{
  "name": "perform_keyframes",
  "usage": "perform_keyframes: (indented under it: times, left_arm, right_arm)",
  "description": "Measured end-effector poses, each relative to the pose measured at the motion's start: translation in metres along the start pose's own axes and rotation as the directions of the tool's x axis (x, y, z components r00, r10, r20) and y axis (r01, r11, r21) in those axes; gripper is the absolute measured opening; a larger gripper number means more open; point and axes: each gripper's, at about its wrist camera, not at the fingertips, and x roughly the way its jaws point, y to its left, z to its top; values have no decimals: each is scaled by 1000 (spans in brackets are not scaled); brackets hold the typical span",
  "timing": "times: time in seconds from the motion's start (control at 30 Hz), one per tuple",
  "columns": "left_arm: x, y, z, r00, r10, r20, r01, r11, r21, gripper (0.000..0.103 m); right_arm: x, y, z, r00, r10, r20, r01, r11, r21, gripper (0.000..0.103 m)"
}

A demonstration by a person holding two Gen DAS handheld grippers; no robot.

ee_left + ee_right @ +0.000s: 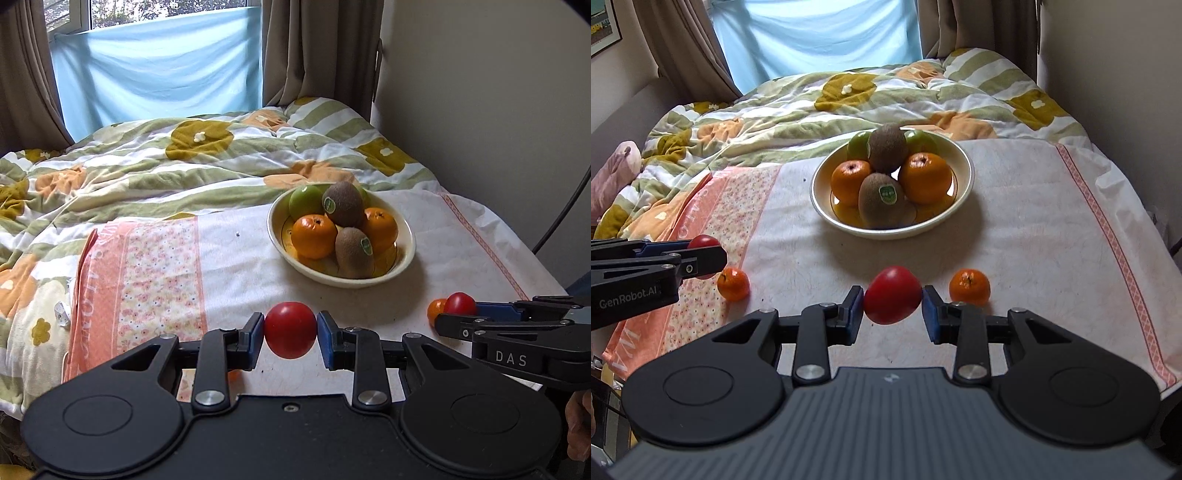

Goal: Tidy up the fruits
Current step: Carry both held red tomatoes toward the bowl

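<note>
In each gripper (pixel 290 334) (pixel 892 295), 1 smooth round tomato.

A crumpled floral quilt (pixel 798 107) in green, mustard and orange covers the far part of the bed. A light blue cloth (pixel 159 70) hangs over the window, between brown curtains (pixel 317 48). A pink soft toy (pixel 613 173) lies at the left.
</note>
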Motion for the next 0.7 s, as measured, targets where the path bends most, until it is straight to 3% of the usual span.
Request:
perform_keyframes:
  times: [0.3,0.7]
  left_arm:
    - [23,-20,38,999,32,24,-31,999,-42,34]
    - [94,-35,64,996,84,-29,-87,990,-113,34]
  right_arm:
    - [13,-27,45,999,52,16,-51,997,-56,49]
    - [62,-62,79,992,115,-43,-120,984,-131,49]
